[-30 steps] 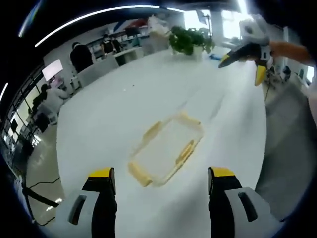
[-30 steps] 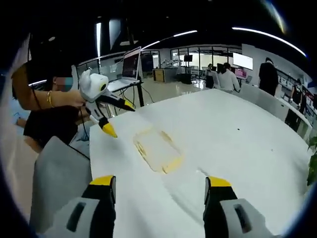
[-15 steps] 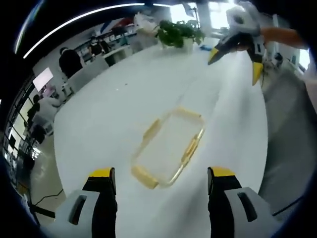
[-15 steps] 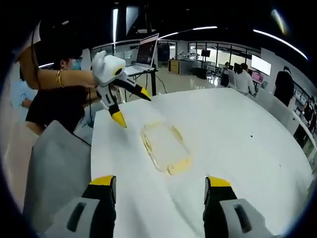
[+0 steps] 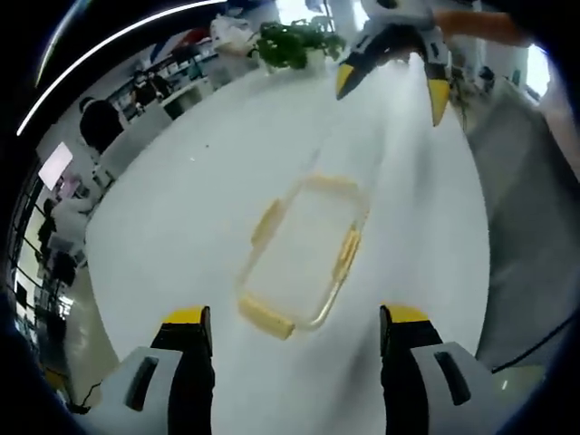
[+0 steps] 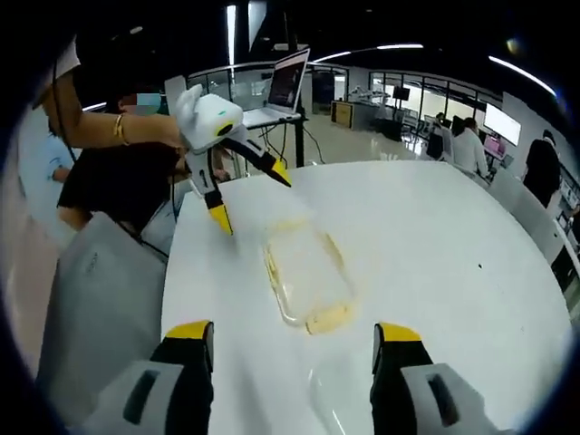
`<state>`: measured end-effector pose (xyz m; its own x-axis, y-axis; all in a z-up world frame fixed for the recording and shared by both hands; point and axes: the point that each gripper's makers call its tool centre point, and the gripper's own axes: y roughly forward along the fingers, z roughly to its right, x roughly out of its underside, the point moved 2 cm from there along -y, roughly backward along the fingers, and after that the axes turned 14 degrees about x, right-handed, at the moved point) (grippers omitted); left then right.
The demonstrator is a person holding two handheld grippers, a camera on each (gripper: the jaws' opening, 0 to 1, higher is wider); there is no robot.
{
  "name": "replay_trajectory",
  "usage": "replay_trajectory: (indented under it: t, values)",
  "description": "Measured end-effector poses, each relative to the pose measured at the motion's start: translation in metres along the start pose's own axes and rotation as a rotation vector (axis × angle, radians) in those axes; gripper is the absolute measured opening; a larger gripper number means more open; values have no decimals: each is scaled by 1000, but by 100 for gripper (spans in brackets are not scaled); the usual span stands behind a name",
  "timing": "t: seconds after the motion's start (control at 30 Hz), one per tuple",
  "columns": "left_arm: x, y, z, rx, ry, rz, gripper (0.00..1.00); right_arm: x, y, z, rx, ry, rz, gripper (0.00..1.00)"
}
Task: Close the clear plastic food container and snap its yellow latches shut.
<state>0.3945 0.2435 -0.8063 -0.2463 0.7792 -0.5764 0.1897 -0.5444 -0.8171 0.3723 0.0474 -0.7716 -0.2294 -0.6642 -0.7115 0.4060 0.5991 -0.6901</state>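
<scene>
Fingers of the left gripper [image 5: 294, 331] stand wide apart with nothing between them, low over the white counter [image 5: 181, 208]. Just ahead of them lies the clear plastic food container [image 5: 304, 249], flat on the counter, its lid seated on top as far as I can tell. Yellow latches [image 5: 265, 316] show along its edges: one at the near end, one on each long side, one at the far end; whether they are snapped down I cannot tell. Beyond the container the right gripper [image 5: 390, 80] hangs above the counter, fingers spread and empty, held by a bare arm. Farther back a green plant [image 5: 292, 43] sits at the counter's far edge, with people at desks behind.

From the right gripper's own view, its fingers are likewise apart, the container [image 6: 308, 276] lies ahead, and the left gripper [image 6: 249, 195] hovers near the container's far end. A laptop [image 6: 288, 86] stands on a stand behind.
</scene>
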Motion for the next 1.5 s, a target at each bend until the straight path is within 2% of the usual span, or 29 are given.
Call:
replay_trajectory:
  t: [0.1,0.17,0.23,0.4,0.5,0.63,0.83,0.97,1.1,1.5]
  values:
    - [0,1,-3,3,20,-9,73,2,6,0,-10,-41,-26,71]
    - [4,2,-11,-17,46,-34,71,1,10,0,-18,-57,-34,71]
    - [6,2,-13,-6,46,-45,71,1,13,1,-22,-61,-38,71]
    - [8,2,-21,-3,50,-45,71,4,20,4,-31,-71,-51,70]
    - [11,3,-24,7,62,-65,70,1,23,3,-60,-28,-51,69]
    - [13,6,-27,21,76,-80,69,-5,26,3,-83,-11,-44,63]
    - [16,8,-32,50,117,-112,63,-3,37,5,-94,-71,-73,64]
    - [17,9,-37,63,124,-119,64,-3,44,7,-108,-63,-85,63]
    - [21,12,-45,58,132,-144,62,3,51,11,-107,-129,-117,64]
    - [29,22,-48,103,151,-175,60,17,76,12,-115,-205,-188,60]
